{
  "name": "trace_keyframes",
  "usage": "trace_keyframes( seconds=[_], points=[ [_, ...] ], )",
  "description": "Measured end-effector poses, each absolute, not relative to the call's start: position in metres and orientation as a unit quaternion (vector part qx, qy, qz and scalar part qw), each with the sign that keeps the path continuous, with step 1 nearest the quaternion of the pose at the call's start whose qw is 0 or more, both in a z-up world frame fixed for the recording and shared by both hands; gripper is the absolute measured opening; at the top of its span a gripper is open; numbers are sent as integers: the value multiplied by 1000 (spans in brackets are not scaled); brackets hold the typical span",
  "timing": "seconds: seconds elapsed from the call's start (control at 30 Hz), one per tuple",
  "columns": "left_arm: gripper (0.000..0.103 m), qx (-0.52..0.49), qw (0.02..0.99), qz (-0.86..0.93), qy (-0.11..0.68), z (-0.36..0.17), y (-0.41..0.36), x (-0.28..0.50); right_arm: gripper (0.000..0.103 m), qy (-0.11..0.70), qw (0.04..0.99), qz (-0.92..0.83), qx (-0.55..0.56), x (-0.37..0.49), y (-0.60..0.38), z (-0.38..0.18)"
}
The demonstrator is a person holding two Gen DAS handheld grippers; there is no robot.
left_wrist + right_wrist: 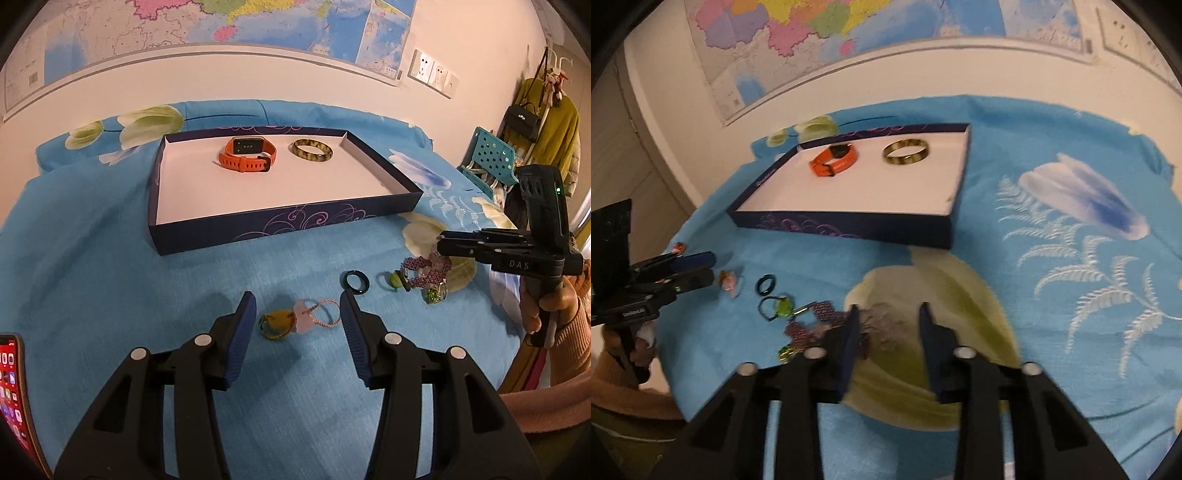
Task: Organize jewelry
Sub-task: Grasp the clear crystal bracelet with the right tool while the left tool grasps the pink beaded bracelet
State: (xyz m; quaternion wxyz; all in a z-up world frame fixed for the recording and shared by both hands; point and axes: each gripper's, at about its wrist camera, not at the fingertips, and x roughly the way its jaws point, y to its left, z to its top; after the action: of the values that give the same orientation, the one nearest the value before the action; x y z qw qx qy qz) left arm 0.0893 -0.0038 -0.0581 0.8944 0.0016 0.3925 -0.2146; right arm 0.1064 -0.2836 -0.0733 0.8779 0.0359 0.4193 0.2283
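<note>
A navy tray (280, 225) (849, 227) with a white floor holds an orange watch (247, 155) (833, 159) and an olive bangle (312, 150) (905, 152). Loose pieces lie on the blue sheet in front of it. My left gripper (297, 299) (709, 266) is open, and a yellow pendant (277, 323) and a pink pendant on a cord (303, 314) lie between its fingers. A black ring (355, 282) (764, 285) and a green bead (396, 280) (783, 306) lie to the right. My right gripper (889, 308) (443, 242) stands with its jaws apart beside a purple beaded piece (428, 271) (812, 321).
A phone (11, 387) with a lit screen lies at the near left. A hand in a pink sleeve (554, 302) holds the right gripper. A blue basket (491, 155) and hanging clothes stand at the far right. A map covers the wall behind.
</note>
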Motion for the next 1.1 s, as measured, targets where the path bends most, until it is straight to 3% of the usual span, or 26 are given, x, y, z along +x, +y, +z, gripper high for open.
trace_keyframes(
  seconds=[0.5, 0.8, 1.1],
  points=[
    [47, 14, 891, -223, 395, -61, -7, 87, 8, 300, 919, 250, 48, 92, -283, 4],
    [46, 40, 888, -219, 402, -68, -12, 82, 8, 353, 906, 225, 67, 116, -289, -37],
    [37, 53, 891, -195, 406, -70, -8, 88, 9, 375, 901, 209, 67, 118, -295, -59]
  ],
)
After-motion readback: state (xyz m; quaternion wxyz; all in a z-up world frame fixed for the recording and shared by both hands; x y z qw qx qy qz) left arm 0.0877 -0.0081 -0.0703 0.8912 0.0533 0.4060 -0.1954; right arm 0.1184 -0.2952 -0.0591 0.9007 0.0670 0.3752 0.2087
